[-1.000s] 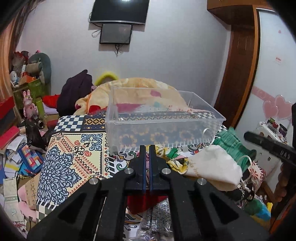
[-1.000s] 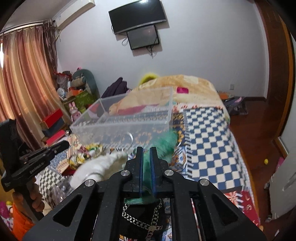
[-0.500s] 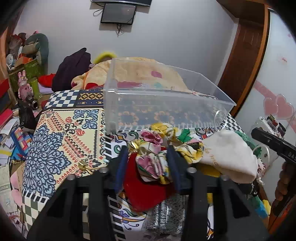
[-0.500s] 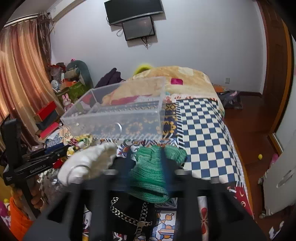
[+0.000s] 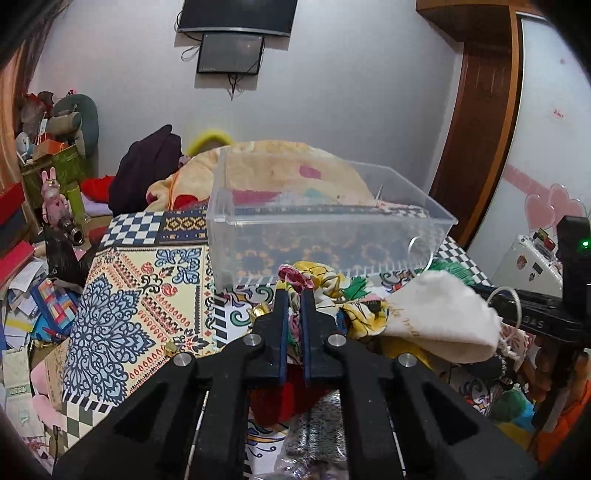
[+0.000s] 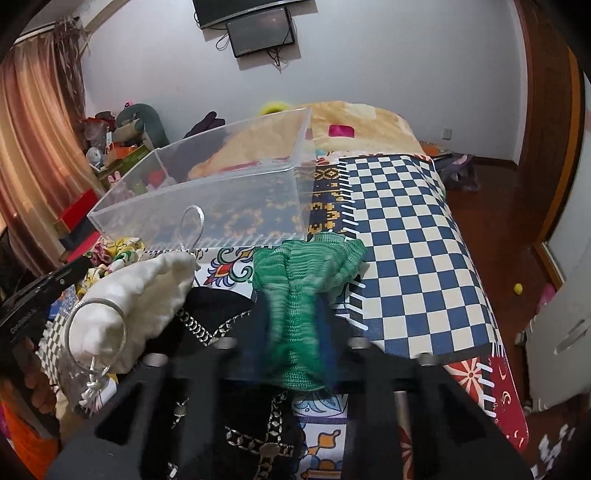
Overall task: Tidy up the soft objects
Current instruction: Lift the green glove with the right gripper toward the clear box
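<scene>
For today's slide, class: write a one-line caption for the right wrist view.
Right gripper closing on a green knitted cloth in front of an empty clear plastic box on a patterned bedcover.

White letters "DAS" on right hand-held gripper (image 5: pixel 532 317), other lettering unreadable

we see a pale wall (image 6: pixel 388 66) with a dark screen (image 6: pixel 260 31) mounted high on it. a bed (image 6: pixel 406 236) wears a chequered, patterned cover. orange curtains (image 6: pixel 33 147) hang along one side, and a brown wooden door (image 5: pixel 476 122) and reddish wooden floor (image 6: pixel 495 206) lie on the other.
</scene>
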A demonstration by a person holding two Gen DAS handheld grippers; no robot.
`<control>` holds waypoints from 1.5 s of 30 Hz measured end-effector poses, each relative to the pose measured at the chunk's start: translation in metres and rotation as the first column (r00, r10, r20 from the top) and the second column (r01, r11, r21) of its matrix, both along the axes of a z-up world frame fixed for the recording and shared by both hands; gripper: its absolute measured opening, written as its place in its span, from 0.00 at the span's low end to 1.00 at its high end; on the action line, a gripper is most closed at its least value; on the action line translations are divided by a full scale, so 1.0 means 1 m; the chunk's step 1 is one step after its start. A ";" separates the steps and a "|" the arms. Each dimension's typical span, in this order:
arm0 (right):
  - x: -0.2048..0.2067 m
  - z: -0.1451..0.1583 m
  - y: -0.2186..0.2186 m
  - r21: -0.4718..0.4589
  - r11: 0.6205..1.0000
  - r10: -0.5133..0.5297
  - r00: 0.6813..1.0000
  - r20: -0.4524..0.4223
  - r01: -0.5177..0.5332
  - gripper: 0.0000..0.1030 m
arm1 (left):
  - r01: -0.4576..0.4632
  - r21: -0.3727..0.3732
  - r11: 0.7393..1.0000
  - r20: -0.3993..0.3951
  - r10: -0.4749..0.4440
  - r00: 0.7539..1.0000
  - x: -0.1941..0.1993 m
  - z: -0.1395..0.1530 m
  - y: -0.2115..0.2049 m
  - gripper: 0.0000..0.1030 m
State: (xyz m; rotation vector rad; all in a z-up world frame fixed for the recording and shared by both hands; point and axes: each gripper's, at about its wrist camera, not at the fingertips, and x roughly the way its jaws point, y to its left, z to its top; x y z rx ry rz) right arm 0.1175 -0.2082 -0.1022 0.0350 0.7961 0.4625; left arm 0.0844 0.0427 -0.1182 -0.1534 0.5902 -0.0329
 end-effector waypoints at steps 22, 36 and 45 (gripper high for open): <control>-0.001 0.077 0.013 0.028 0.999 0.016 0.970 0.243 -0.024 0.09 | -0.013 0.084 0.996 0.190 -0.003 0.982 0.014 0.081 0.006 0.04; 0.019 0.000 0.005 -0.088 0.996 0.003 1.000 -0.008 -0.003 0.67 | -0.019 0.132 0.991 0.042 0.014 0.999 0.080 0.053 0.015 0.04; 0.023 -0.005 0.006 -0.115 0.993 0.025 1.000 -0.012 -0.026 0.32 | 0.011 0.122 0.992 -0.082 -0.001 0.997 0.111 0.027 0.013 0.04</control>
